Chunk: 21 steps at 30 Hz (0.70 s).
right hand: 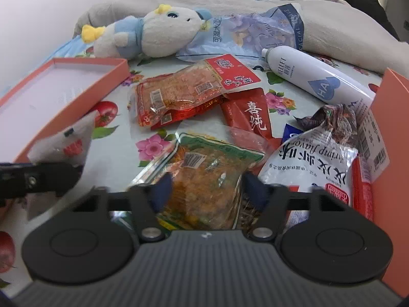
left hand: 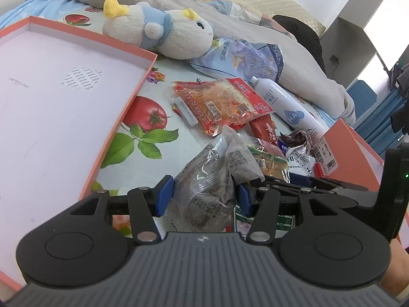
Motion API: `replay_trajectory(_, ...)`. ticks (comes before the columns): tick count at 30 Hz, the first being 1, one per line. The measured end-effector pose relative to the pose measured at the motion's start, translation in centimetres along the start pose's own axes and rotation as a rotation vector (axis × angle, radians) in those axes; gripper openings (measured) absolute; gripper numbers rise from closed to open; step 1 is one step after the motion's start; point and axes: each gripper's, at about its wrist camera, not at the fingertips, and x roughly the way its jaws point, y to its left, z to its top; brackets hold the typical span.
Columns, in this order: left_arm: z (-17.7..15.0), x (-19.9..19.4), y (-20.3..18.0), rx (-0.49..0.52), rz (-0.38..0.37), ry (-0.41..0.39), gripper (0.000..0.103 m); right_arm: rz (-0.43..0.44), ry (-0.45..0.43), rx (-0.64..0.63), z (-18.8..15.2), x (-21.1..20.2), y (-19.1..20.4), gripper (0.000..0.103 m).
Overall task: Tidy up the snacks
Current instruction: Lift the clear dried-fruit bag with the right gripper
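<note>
My left gripper (left hand: 202,197) is shut on a clear crinkly snack packet with grey print (left hand: 209,186), held beside the open pink box (left hand: 143,81); the packet also shows in the right wrist view (right hand: 64,143). My right gripper (right hand: 204,189) has its blue pads on either side of a green-edged packet of orange snack (right hand: 204,176). A pile of snacks lies on the fruit-print sheet: an orange-red packet (right hand: 179,92), a red packet (right hand: 253,115) and a silver shrimp-flavour bag (right hand: 314,163).
A plush duck (right hand: 153,35), a blue-purple tissue pack (right hand: 250,33) and a white spray can (right hand: 314,76) lie beyond the pile. A second pink box (right hand: 391,133) stands at the right. A grey blanket (right hand: 332,28) runs along the back.
</note>
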Motion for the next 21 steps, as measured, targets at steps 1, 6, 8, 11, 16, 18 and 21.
replay_trajectory(1, 0.0, 0.0, -0.1, 0.001, 0.001, 0.000, 0.058, 0.009, 0.003, 0.010, 0.0, -0.1, 0.0, 0.045)
replay_trajectory(6, 0.1, -0.2, -0.3, 0.001, 0.008, 0.007, 0.058, 0.031, 0.010, 0.064, 0.1, -1.0, -0.4, 0.033)
replay_trajectory(8, 0.1, -0.2, -0.3, -0.010, 0.013, 0.012, 0.058, 0.034, 0.013, 0.088, -0.1, -1.4, -0.6, 0.032)
replay_trajectory(11, 0.3, -0.3, -0.5, -0.013, 0.028, 0.020, 0.057, 0.031, 0.014, 0.108, -0.3, -2.4, -0.9, 0.032)
replay_trajectory(16, 0.6, -0.4, -1.3, -0.007, 0.033, 0.046, 0.057, 0.035, -0.003, 0.149, -0.3, -4.3, -1.8, 0.031)
replay_trajectory(18, 0.8, -0.8, -1.8, -0.007, 0.026, 0.048, 0.057, 0.043, -0.003, 0.152, -0.1, -5.1, -1.9, 0.031)
replay_trajectory(21, 1.2, -1.5, -2.7, -0.003, 0.018, 0.044, 0.057, 0.059, -0.004, 0.149, 0.5, -6.5, -1.8, 0.032)
